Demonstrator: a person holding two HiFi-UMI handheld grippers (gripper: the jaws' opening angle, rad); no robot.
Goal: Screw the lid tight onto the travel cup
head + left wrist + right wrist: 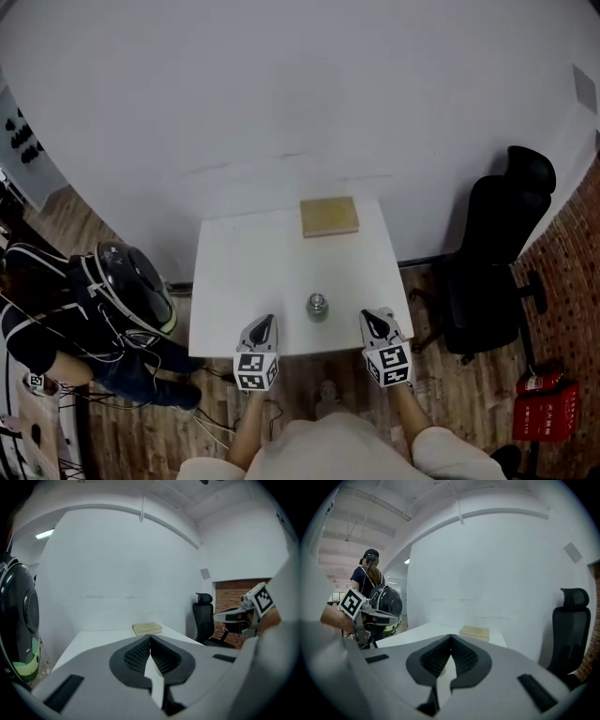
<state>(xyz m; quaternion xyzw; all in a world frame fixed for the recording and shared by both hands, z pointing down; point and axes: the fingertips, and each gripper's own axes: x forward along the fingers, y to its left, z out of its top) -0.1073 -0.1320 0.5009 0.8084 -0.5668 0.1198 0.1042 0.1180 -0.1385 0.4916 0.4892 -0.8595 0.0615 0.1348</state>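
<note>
At the front edge of the table point(234, 272), about midway along it, the one travel cup point(317, 306) stands upright, its long axis vertical. It sits between my two grippers, slightly ahead of their tips, and I judge neither clearly nearer. My left gripper point(266, 324) and right gripper point(372, 321) are both clenched on nothing. I count no separate lid. One tan slab point(329, 217) lies at the far edge.

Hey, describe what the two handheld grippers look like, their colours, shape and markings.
The left gripper and the right gripper look alike: light grey plastic bodies narrowing to a pointed tip. Each carries a white cube printed with black square markers at its rear. Seen from the gripper views, the pads are black with a fine ribbed texture.
</note>
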